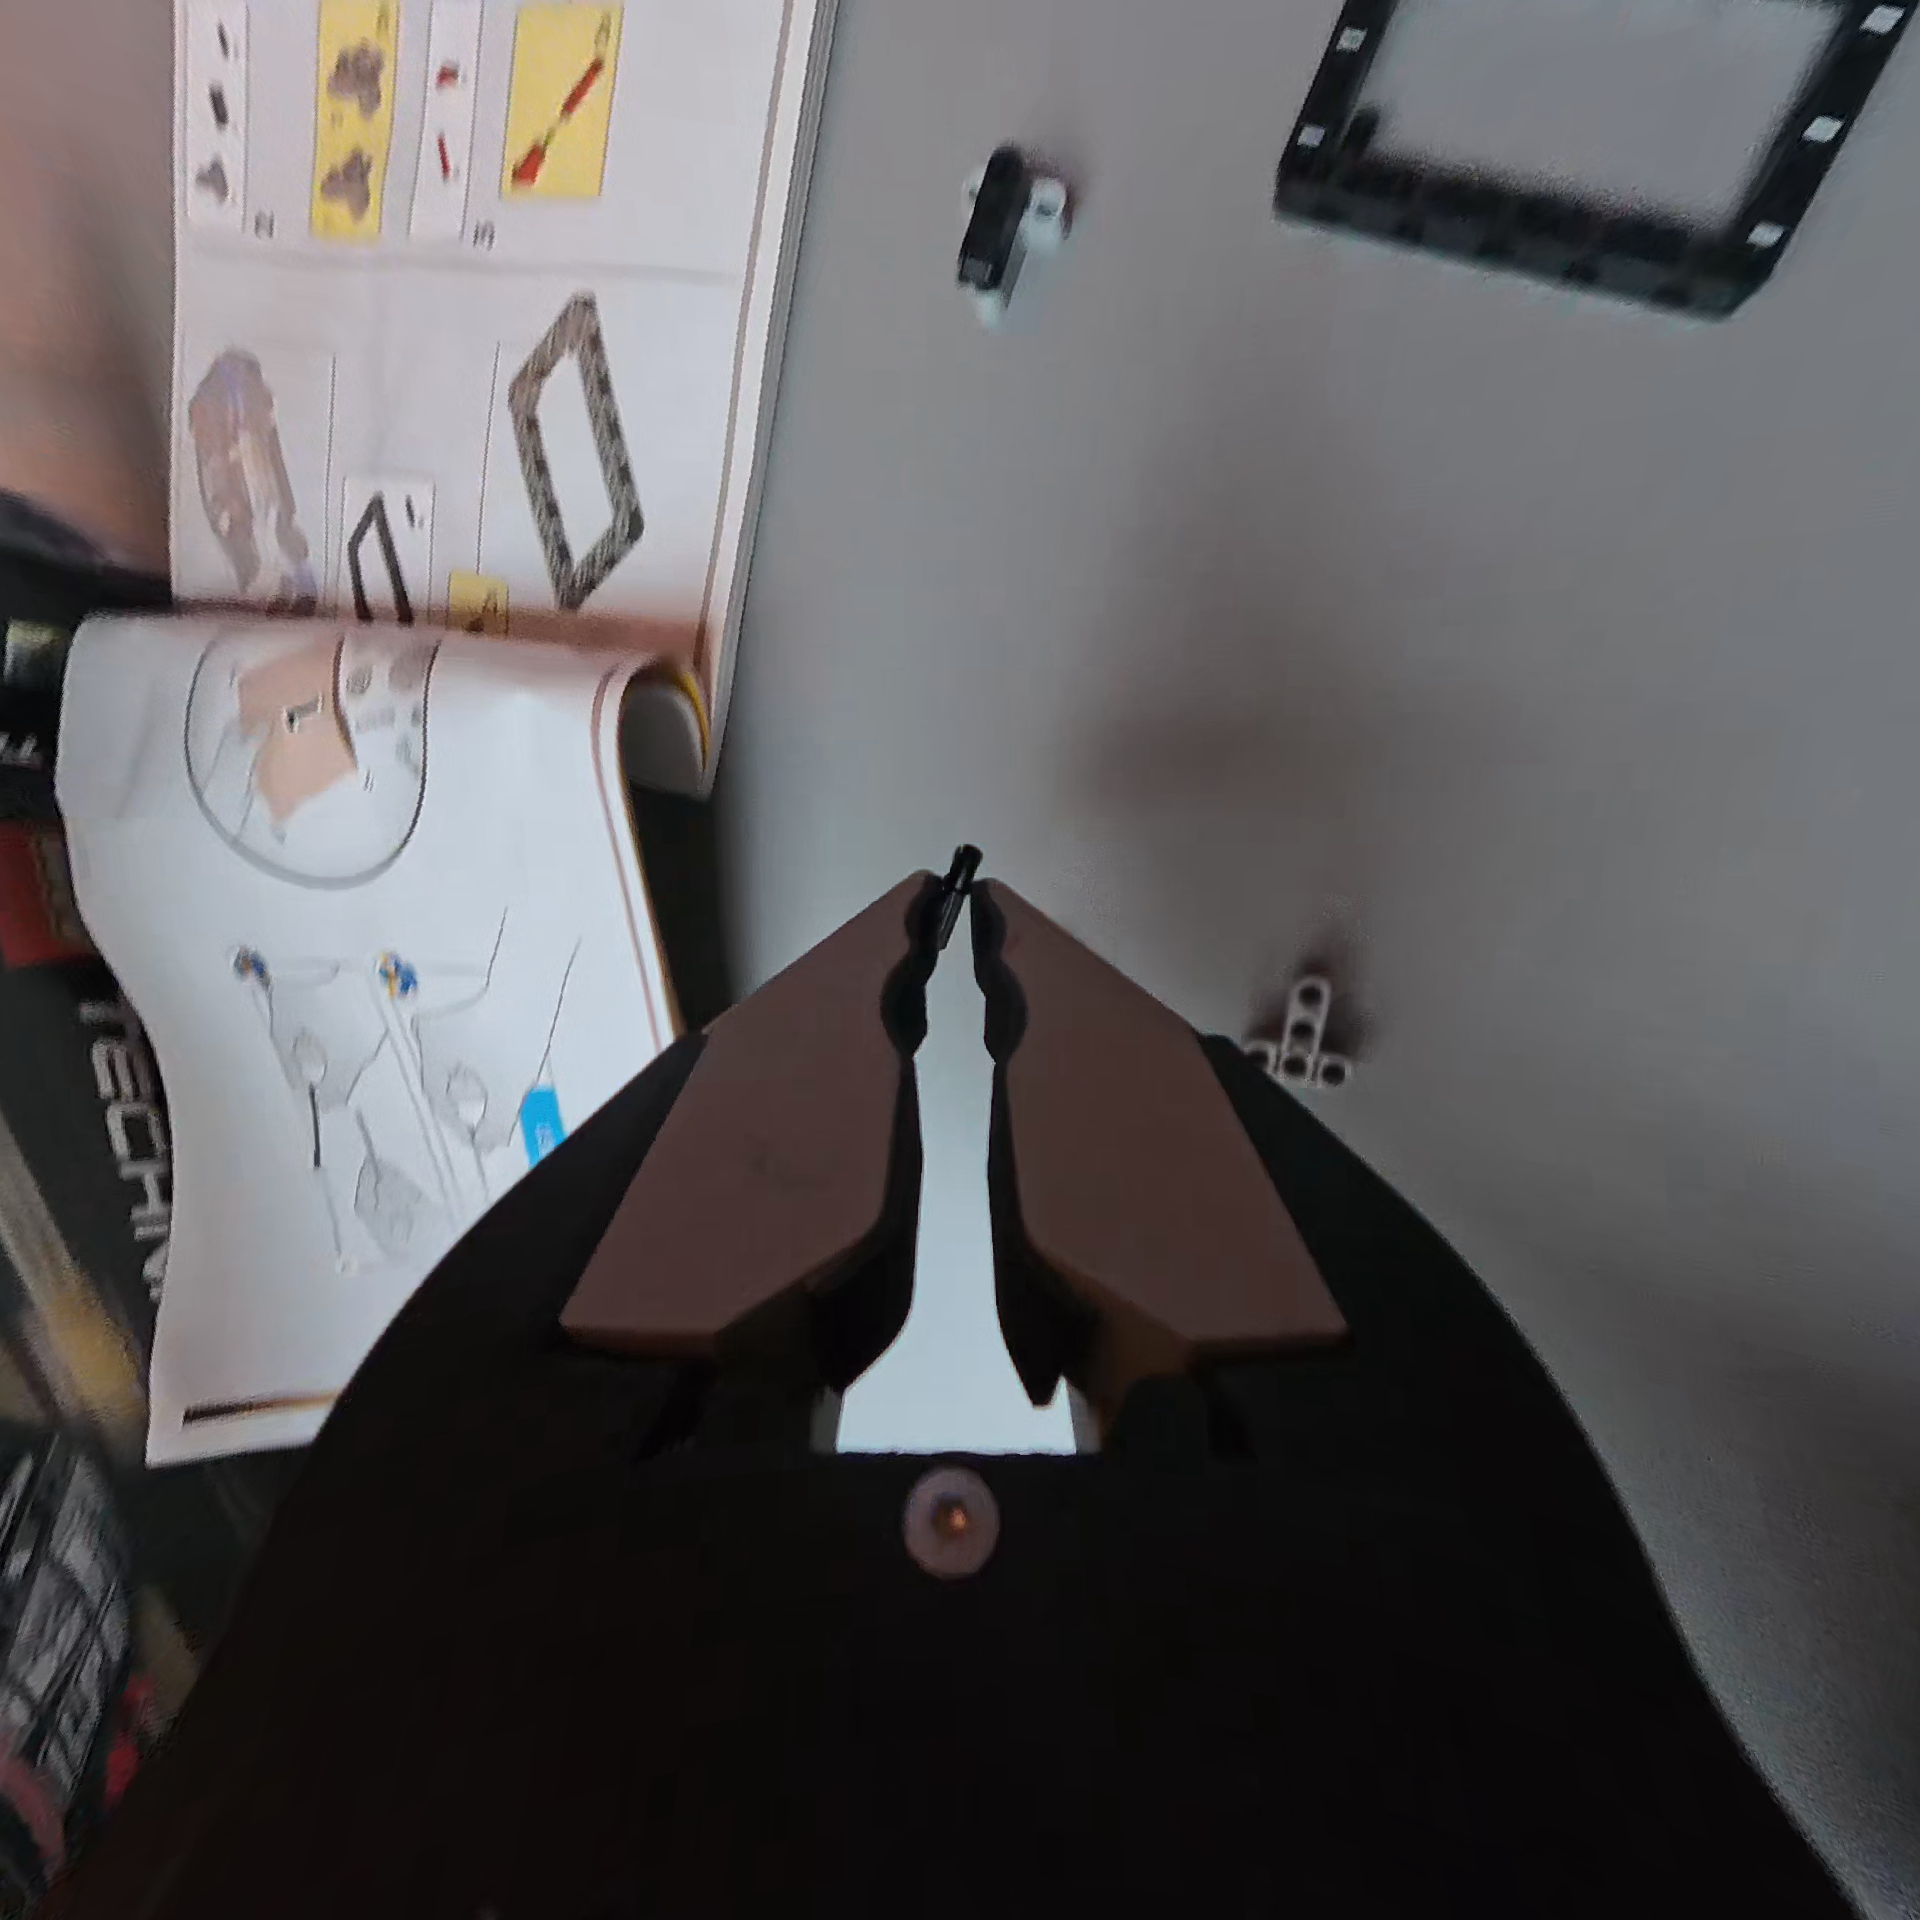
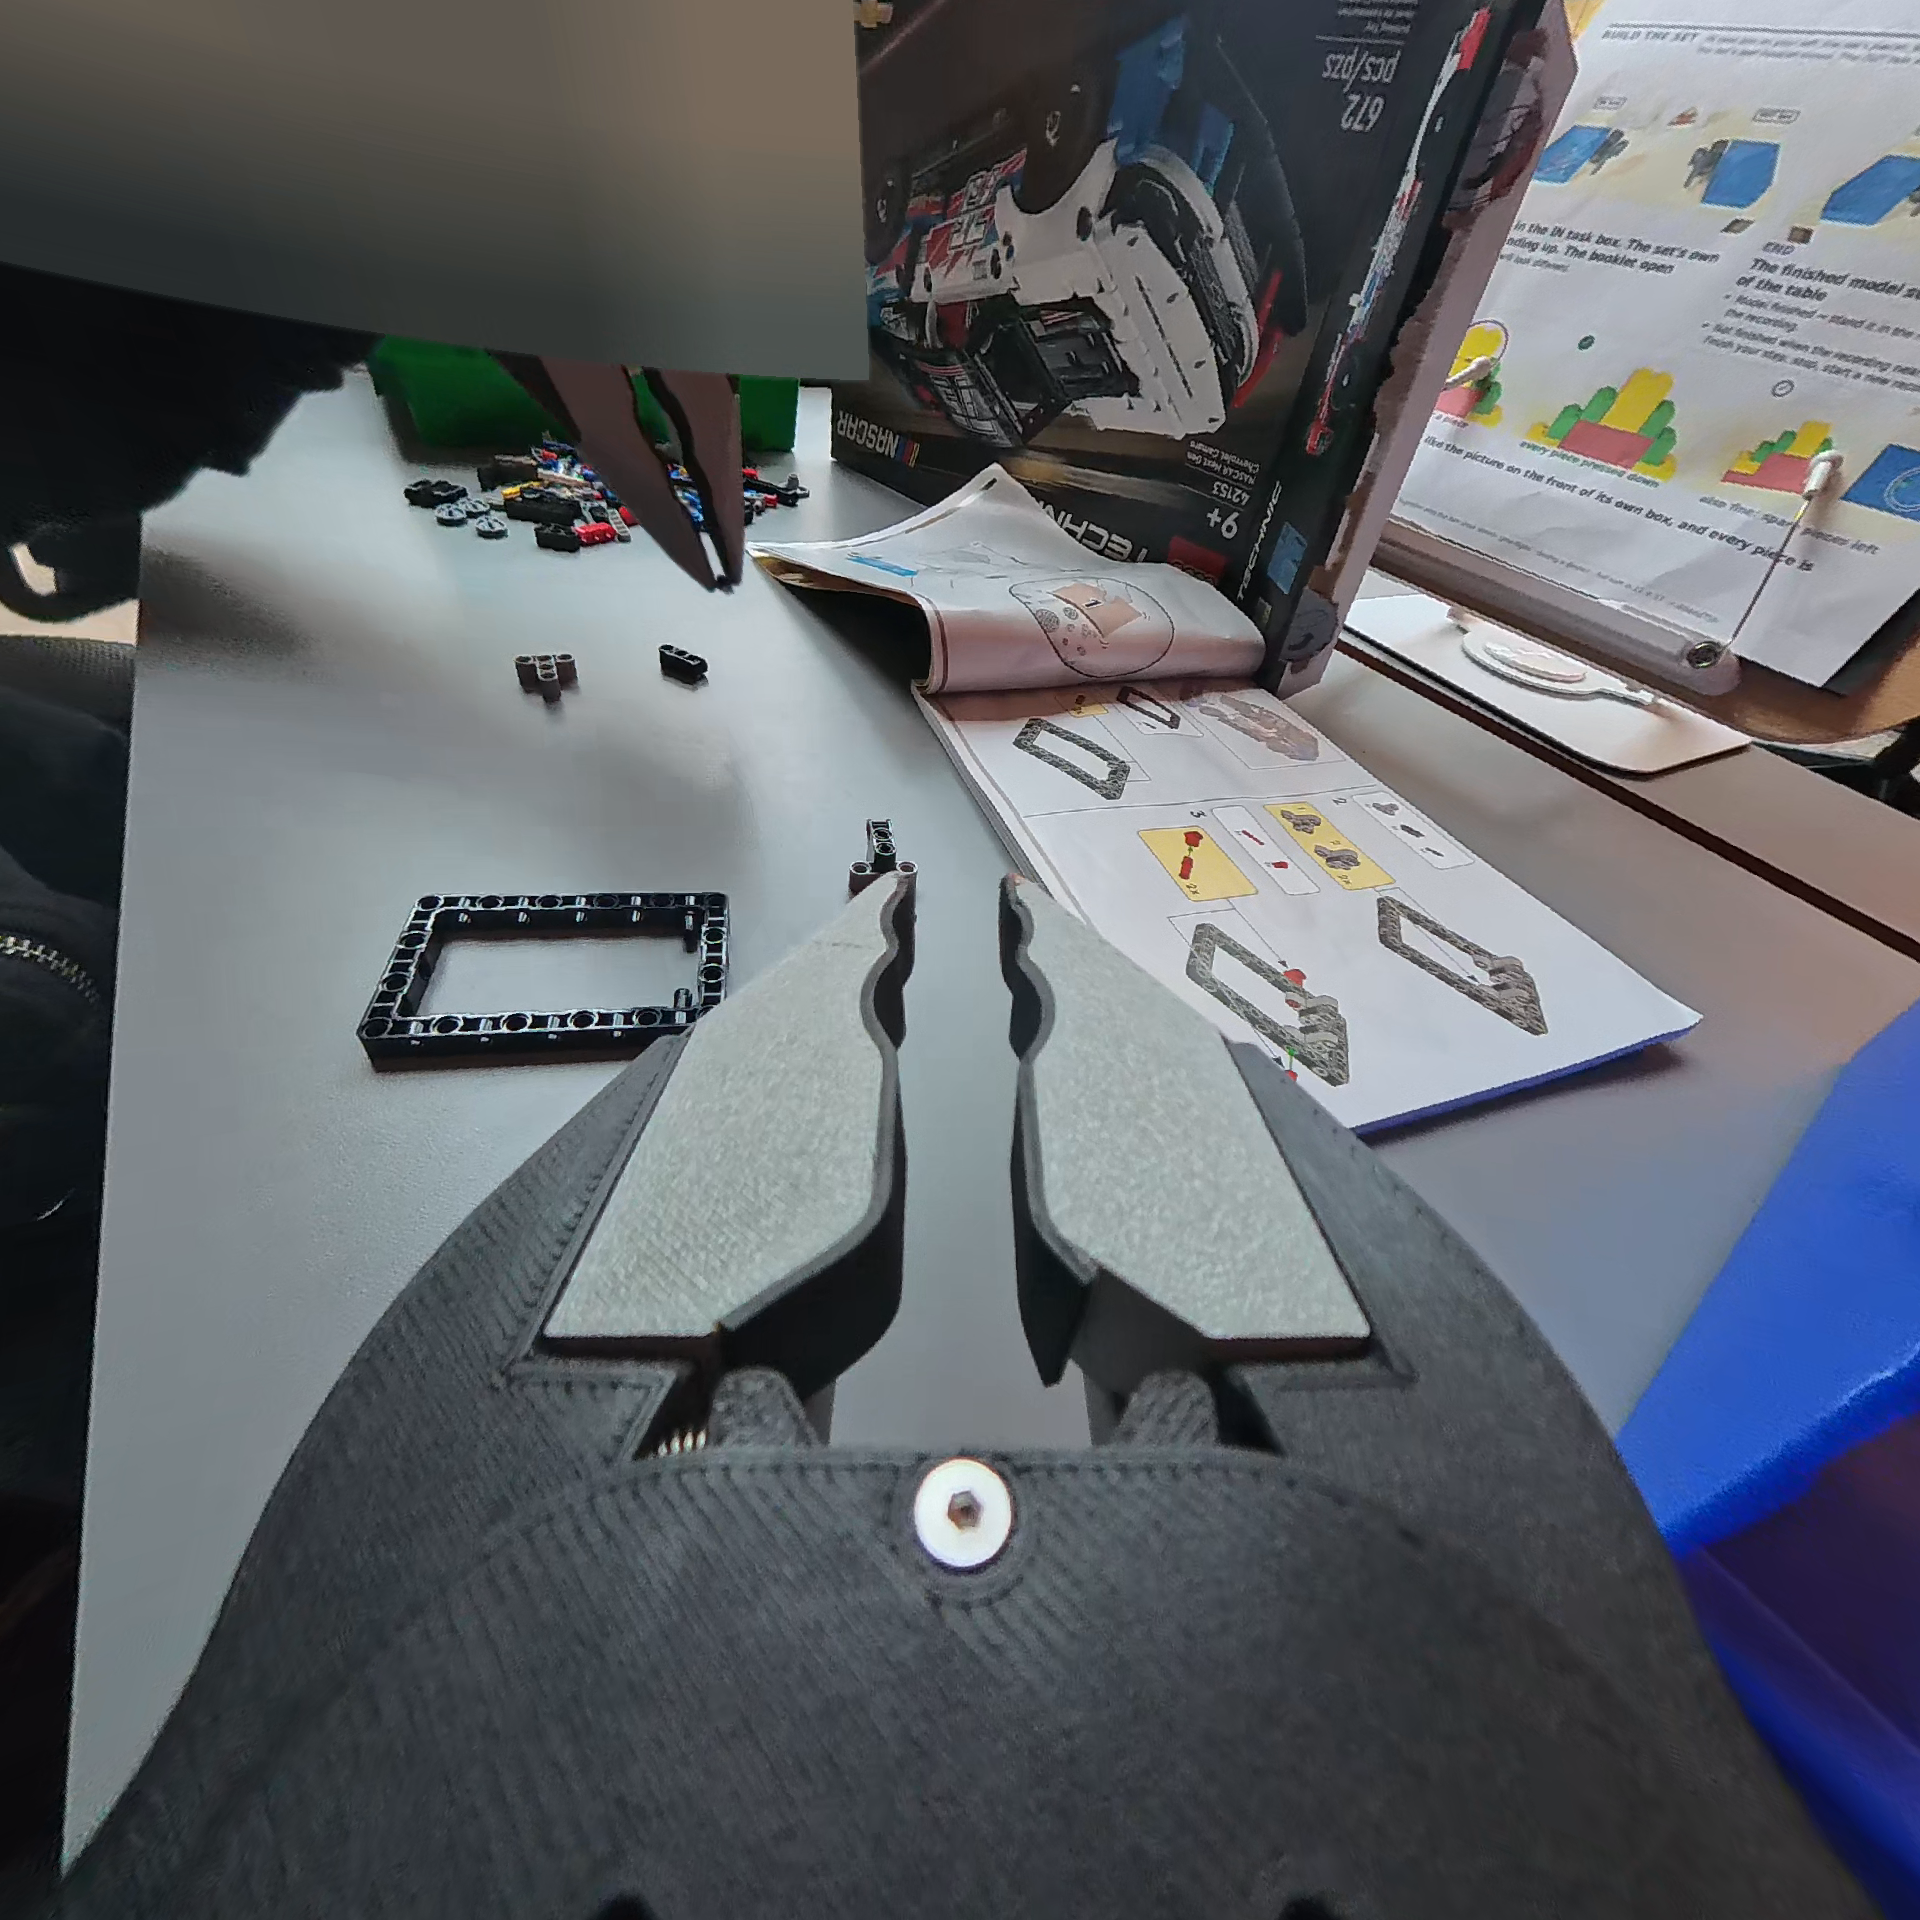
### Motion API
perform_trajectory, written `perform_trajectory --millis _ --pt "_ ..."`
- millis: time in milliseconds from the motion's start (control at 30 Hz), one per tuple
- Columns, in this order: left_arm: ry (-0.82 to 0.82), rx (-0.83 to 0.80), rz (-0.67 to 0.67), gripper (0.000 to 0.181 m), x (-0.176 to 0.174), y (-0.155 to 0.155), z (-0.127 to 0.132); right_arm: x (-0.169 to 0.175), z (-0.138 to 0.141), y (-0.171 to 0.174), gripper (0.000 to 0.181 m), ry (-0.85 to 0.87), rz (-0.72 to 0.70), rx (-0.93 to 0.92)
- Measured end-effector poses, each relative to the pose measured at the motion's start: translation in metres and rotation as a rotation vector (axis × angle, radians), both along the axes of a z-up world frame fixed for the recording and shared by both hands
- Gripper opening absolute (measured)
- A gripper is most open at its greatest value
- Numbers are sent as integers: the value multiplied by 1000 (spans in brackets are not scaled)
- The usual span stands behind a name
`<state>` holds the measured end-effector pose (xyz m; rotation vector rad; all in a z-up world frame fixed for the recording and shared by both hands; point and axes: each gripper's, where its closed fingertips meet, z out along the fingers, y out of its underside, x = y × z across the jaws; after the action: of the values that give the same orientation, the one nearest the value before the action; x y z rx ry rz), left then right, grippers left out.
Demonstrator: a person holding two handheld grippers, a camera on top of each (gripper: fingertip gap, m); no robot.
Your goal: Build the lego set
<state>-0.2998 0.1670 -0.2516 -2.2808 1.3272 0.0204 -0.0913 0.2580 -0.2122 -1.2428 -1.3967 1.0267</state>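
Left tongs (image 1: 958,896) clamped on black pin (image 1: 956,891), axis along fingers; right tongs (image 2: 958,902) apart.

Your left gripper (image 1: 958,902) is held up off the table, its tips pinched together. Your right gripper (image 2: 958,902) sits low, tips a little apart.

light: soft daylight | left wrist view: motion-blurred, dim | right wrist view: sharp | edges: fisheye-warped
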Motion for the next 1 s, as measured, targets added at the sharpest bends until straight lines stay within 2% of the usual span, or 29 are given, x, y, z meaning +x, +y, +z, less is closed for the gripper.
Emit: perform_trajectory --millis 100,233,533,767,1000 --pt "-17 -19 -53 3 25 5 -8 0 0 -1 13 1 6 2" --pt "-18 -61 -81 3 42 7 -23 0 0 -4 13 -1 17 6" --pt "-22 -122 -70 3 46 5 -46 -1 -1 -6 13 -11 25 16" --pt "-35 -126 -54 10 40 2 -42 -2 -2 -6 13 -11 22 12" --pt "-52 -68 37 12 12 -5 -19 -1 -1 -6 13 -8 22 13"
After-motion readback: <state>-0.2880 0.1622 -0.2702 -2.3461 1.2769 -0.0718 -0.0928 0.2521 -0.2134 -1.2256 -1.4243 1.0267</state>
